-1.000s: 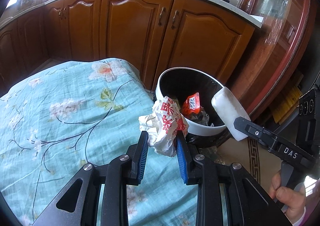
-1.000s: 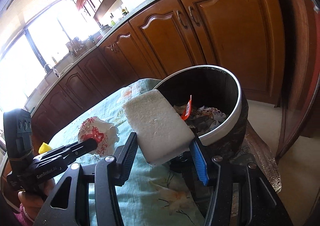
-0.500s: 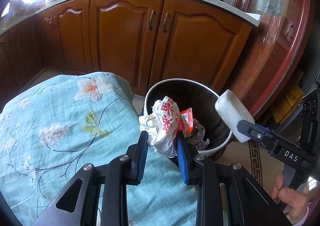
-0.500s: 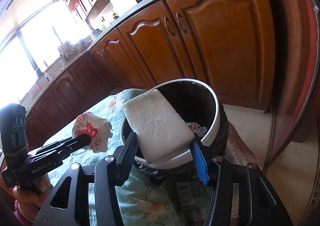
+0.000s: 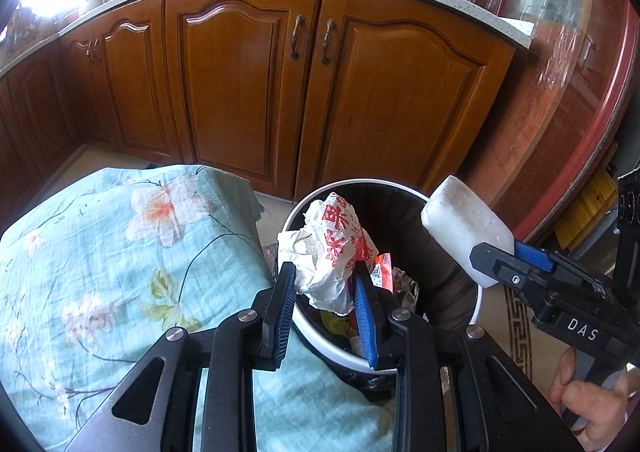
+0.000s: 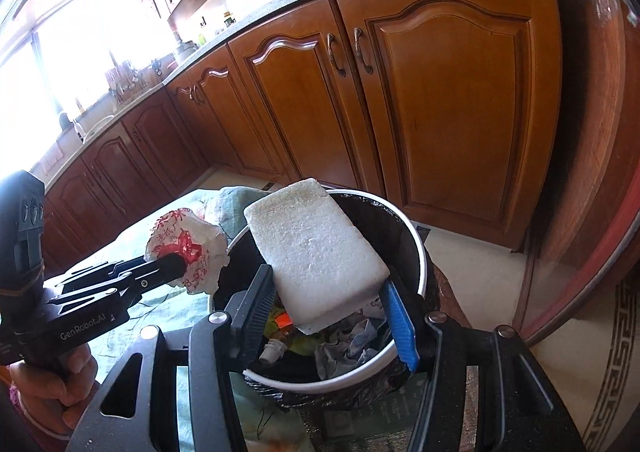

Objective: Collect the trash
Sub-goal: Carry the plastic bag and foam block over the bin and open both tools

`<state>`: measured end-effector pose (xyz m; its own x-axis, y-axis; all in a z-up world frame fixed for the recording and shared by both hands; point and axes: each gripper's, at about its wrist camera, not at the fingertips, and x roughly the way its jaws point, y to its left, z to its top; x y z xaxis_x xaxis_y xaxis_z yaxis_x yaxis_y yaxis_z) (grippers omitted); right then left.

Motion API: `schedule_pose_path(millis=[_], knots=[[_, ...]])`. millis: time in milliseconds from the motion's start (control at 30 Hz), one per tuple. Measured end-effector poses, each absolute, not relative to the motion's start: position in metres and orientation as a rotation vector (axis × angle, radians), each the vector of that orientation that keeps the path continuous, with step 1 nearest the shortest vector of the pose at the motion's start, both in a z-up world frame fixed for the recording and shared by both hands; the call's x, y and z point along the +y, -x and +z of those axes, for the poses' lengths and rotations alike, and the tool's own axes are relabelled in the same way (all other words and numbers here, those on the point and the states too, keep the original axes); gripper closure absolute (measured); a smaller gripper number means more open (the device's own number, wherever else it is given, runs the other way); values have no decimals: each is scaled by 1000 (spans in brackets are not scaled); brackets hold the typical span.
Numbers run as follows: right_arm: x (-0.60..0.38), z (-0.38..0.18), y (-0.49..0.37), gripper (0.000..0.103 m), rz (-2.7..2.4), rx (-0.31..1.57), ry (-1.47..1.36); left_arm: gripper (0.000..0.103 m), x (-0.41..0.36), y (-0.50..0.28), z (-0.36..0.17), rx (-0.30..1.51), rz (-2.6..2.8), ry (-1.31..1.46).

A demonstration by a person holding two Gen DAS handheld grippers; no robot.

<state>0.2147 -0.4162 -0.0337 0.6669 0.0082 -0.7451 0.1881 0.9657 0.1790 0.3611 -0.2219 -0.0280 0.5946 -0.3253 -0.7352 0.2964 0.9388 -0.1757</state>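
Observation:
My left gripper point(image 5: 325, 294) is shut on a crumpled white wrapper with red print point(image 5: 330, 248) and holds it over the near left part of the bin's opening. The round bin point(image 5: 478, 302) has a white rim and a black liner, with trash inside. My right gripper point(image 6: 325, 298) is shut on a white foam block point(image 6: 316, 256) and holds it above the bin point(image 6: 420, 252). The foam block also shows in the left wrist view point(image 5: 466, 230), over the bin's right rim. The wrapper also shows in the right wrist view point(image 6: 188, 248), at the bin's left edge.
A table with a teal flowered cloth point(image 5: 104, 264) stands left of the bin. Brown wooden kitchen cabinets point(image 5: 304, 84) run behind, with a wok and a pot on the counter. A round red-rimmed table top point(image 5: 580, 156) stands on edge at the right.
Both grippers have moved forward from beside the table to above the bin, each keeping hold of its piece. The bin's opening now lies below the wrapper and the foam block.

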Motion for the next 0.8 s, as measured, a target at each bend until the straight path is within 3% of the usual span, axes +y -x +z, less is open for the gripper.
schedule_pose_path(millis=[800], knots=[[-428,-55,-247,48,-107,913,-246,73,-240,-392,-55,919,-365,33]])
